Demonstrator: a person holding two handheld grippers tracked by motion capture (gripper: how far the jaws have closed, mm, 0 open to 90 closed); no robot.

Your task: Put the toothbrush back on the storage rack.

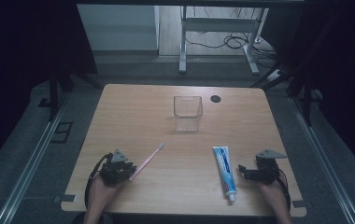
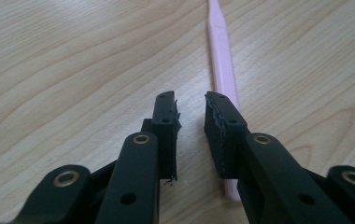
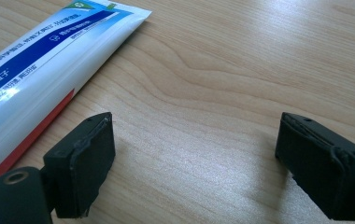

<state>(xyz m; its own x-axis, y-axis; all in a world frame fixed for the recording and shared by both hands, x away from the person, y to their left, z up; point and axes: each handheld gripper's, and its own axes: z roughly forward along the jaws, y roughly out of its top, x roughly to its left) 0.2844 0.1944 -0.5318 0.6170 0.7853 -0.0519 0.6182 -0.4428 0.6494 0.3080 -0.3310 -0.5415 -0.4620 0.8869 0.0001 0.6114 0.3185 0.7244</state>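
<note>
Pink toothbrush (image 1: pixel 146 161), blue-and-white toothpaste tube (image 1: pixel 224 172), clear cup (image 1: pixel 188 113).

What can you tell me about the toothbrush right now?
The toothbrush is slim, pale pink and plastic-looking, with a lighter head at its far end. It lies flat on the table, slanted, head pointing away toward the clear cup but well short of it. Its handle end sits beside the left tool: in the left gripper view the handle runs past the outside of one jaw, not between the two, which stand slightly apart with nothing between them.
</note>
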